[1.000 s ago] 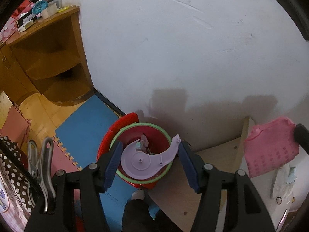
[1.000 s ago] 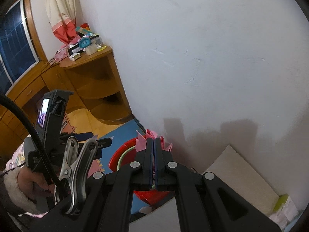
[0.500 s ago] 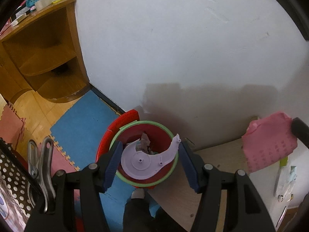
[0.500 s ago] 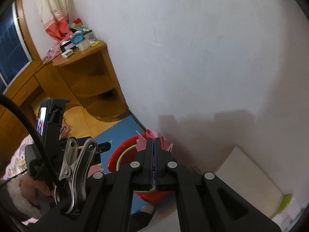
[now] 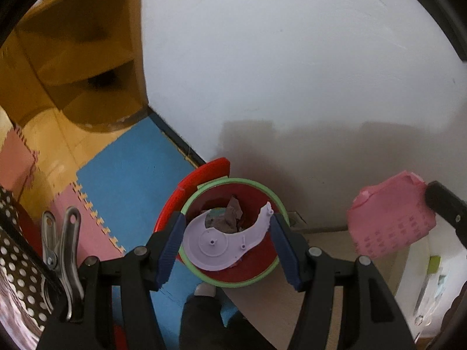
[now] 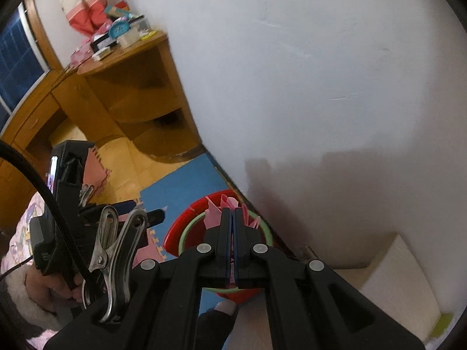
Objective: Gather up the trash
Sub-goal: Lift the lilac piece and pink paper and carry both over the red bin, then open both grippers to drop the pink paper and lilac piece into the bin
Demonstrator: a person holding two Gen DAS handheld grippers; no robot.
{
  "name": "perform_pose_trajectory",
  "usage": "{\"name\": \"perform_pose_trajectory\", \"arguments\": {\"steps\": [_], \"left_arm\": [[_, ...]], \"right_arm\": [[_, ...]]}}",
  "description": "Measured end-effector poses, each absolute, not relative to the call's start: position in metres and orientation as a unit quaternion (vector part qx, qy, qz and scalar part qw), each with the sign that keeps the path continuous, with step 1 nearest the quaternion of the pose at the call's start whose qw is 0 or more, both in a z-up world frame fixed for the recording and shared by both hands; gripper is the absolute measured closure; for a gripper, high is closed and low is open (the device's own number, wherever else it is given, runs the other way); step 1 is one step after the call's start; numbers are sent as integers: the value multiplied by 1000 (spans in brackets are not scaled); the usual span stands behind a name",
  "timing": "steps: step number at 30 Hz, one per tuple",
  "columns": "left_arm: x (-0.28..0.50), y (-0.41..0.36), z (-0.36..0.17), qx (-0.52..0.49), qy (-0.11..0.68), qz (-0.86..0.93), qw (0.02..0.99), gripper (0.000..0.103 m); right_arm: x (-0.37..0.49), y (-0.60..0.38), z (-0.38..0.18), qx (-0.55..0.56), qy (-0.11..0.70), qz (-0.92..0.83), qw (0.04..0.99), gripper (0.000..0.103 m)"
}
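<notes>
**Two pieces of trash held over the bin**

The lilac plastic piece [image 5: 224, 243] looks light, thin and stiff: a flat moulded disc with a curved tail, smooth enough to slip if pinched on its face. Edge to edge across the disc and tail is the sensible hold, and that is how the left gripper [image 5: 227, 248] has it: its blue fingers [image 5: 170, 246] stand about half open, one pad against the disc's rim and the other against the tail. The piece hangs directly above the mouth of the red bin [image 5: 233, 233], which has a green ring at the rim and scraps already inside. A rigid part like this should fall cleanly once let go.

The pink paper [image 6: 217, 214] is the opposite sort: soft, creased and nearly weightless, so any pinch on a fold will do, though it may cling or flutter on release. The right gripper [image 6: 232, 245] is closed tight on it, with pink folds sticking out past the fingertips. In the left wrist view the paper [image 5: 391, 218] hangs off to the right of the bin, near the wall and over the pale desk [image 5: 292, 300]; from the right wrist view it sits in line with the bin [image 6: 224, 248] on the blue floor mat [image 6: 175, 198].
</notes>
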State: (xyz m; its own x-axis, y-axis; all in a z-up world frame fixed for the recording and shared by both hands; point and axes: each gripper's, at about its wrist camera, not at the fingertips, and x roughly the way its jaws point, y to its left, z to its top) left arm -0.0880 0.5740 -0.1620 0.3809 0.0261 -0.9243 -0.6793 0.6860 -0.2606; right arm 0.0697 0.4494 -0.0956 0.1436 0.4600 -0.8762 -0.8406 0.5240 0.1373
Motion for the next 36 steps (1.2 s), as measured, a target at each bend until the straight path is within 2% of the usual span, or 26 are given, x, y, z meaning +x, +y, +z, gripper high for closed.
{"name": "perform_pose_trajectory", "arguments": {"steps": [10, 21, 29, 36], "left_arm": [[-96, 593, -208, -363, 517, 234, 739, 40], [-94, 605, -266, -390, 511, 224, 733, 40], [-89, 606, -330, -437, 521, 228, 697, 40], [-73, 594, -365, -420, 534, 233, 696, 40]], "right_arm": [[69, 492, -139, -214, 501, 469, 696, 102], [81, 516, -222, -217, 567, 439, 663, 102], [99, 527, -284, -227, 597, 417, 647, 102], [102, 536, -337, -259, 617, 404, 623, 102]]}}
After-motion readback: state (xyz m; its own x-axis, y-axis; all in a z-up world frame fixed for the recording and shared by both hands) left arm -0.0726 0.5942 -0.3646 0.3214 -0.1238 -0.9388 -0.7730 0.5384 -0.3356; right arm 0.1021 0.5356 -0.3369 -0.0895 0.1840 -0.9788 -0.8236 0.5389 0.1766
